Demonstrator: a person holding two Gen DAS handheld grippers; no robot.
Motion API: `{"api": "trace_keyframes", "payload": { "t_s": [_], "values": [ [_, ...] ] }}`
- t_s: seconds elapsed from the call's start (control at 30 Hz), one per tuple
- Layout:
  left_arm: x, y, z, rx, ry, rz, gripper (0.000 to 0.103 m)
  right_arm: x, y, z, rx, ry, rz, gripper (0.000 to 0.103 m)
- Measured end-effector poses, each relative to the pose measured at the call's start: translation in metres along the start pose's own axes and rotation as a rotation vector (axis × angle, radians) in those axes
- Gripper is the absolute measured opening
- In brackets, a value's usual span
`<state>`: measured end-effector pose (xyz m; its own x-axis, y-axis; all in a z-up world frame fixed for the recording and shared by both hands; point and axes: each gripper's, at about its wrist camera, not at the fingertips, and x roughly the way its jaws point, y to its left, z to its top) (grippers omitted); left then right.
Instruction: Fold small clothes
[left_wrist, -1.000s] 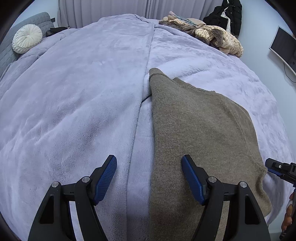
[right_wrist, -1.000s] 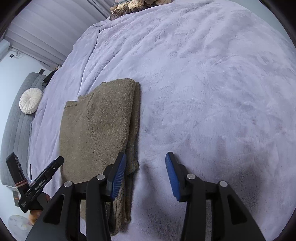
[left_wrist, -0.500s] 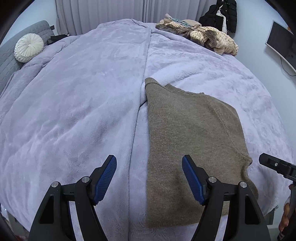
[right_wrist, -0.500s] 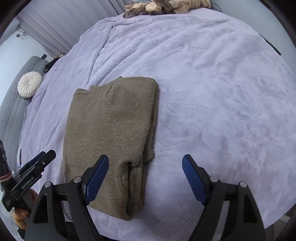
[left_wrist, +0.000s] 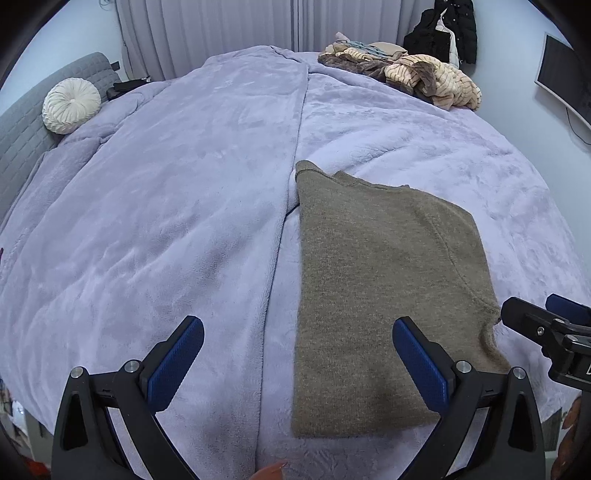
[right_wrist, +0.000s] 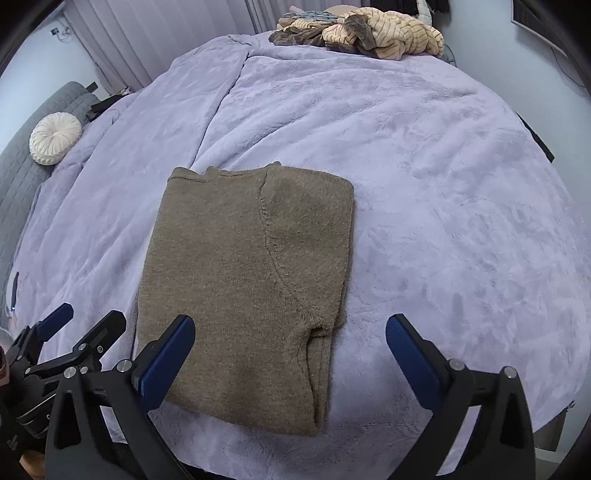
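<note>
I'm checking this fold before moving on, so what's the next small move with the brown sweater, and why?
Probably one more fold: bring the near edge of the olive-brown knitted sweater toward its far edge. It lies flat as a long rectangle on the lilac plush blanket, and both the left gripper and right gripper are opening, with nothing held.

- A plush lavender fleece blanket (left_wrist: 184, 221) covers the bed beneath and ahead of both grippers, with a long seam running away from them.
- A round, pleated cream cushion (left_wrist: 71, 105) rests far ahead to the left against a grey quilted headboard (left_wrist: 22, 129).
- A rumpled heap of beige and brown striped knitwear (right_wrist: 369, 33) lies at the far edge, ahead and slightly right.
- Pale pleated curtains (left_wrist: 221, 29) hang beyond the bed.
- A black padded jacket (left_wrist: 447, 29) hangs far ahead to the right.
- A dark wall-mounted screen (left_wrist: 561, 77) sits on the right.
</note>
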<state>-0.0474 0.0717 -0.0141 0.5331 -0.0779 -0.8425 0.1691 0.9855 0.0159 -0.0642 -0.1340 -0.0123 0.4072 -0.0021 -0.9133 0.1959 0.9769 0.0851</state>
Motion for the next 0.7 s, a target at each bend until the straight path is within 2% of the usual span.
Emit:
{"api": "trace_keyframes", "payload": {
  "t_s": [0.3,0.7],
  "values": [
    [0.0044,0.0001,-0.0024,-0.015,0.025,0.01,0.102,-0.0022,0.0061,-0.0049,-0.025,-0.012,-0.06,0.103],
    [-0.0002,-0.0054,-0.0022,0.001,0.016,0.02,0.102,-0.0031,0.0067,-0.0053,-0.027,-0.011,-0.064,0.103]
  ]
}}
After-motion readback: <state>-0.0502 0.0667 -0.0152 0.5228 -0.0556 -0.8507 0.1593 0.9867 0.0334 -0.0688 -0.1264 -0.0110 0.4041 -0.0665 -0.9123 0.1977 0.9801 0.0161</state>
